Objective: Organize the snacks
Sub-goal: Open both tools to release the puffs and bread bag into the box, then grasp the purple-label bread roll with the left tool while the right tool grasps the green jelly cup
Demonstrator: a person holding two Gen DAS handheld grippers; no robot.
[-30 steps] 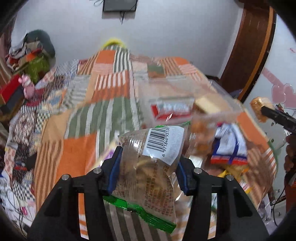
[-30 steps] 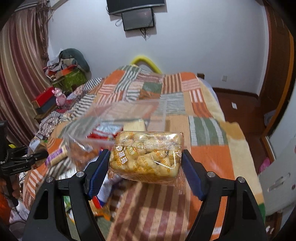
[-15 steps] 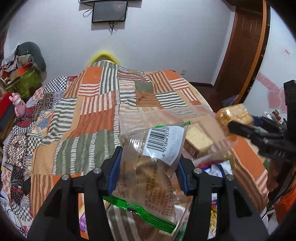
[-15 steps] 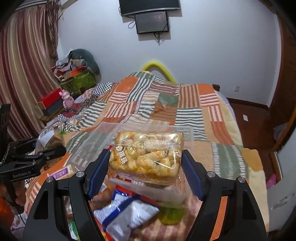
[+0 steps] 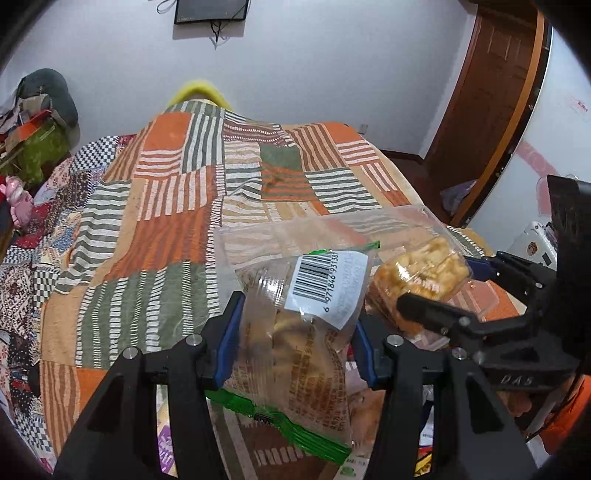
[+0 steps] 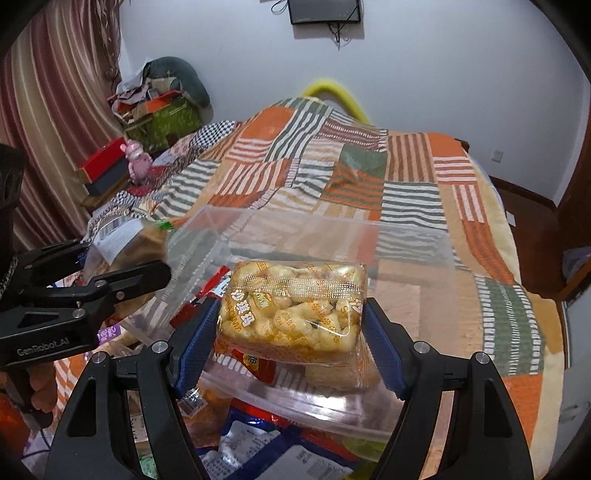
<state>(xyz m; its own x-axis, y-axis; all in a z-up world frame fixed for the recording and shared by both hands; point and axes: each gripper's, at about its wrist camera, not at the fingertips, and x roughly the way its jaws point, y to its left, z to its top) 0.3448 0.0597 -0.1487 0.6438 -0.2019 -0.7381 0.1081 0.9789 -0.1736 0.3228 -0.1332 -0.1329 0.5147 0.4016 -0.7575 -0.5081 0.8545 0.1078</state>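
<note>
Over clear bin now; both snacks nearer

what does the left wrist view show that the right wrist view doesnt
Only the left wrist view shows the barcode label face-on on the green-edged snack pack gripped in the left gripper, plus the brown door at right.

Only the right wrist view shows the striped curtain, the red box with a pink toy, and loose snack packets below the clear plastic container.

Both show the patchwork blanket, the wall screen, the container, and the yellow snack block held in the right gripper.
</note>
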